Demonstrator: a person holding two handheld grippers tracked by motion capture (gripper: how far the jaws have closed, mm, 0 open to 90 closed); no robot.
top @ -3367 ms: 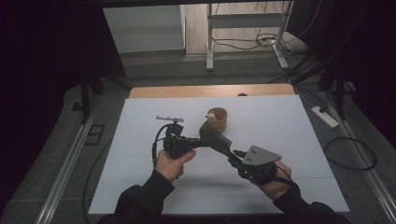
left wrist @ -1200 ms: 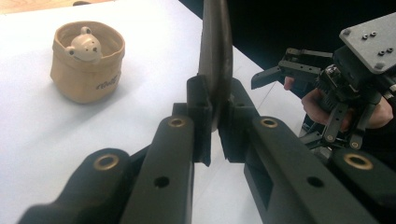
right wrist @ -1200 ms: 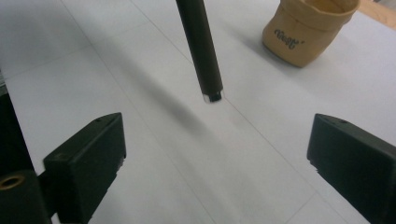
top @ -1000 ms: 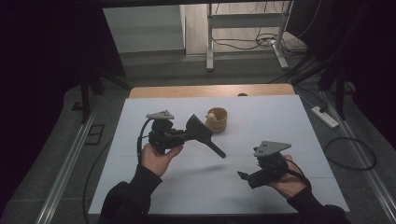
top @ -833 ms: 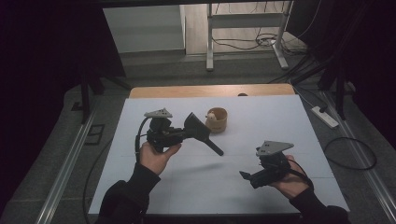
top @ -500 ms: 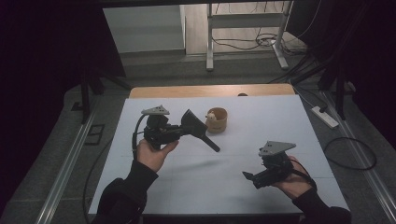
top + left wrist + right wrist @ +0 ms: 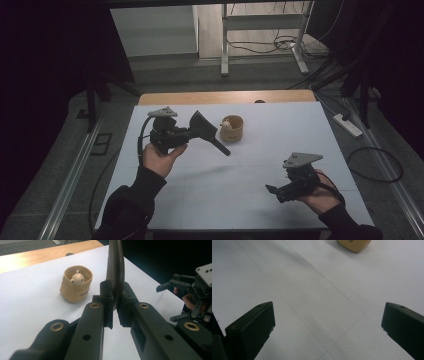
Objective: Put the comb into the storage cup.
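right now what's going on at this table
A person holds a gripper in each hand over a white table. The left gripper is shut on a flat black tool with a wide head and a thin handle, held above the table beside a small tan pot with a little bear figure inside. The right gripper is open and holds nothing, low at the near right of the table.

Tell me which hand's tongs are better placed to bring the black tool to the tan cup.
Left. The left tongs are already clamped on the black tool, held just beside the tan cup. The right tongs are open with nothing between them, over bare white table near the front edge.
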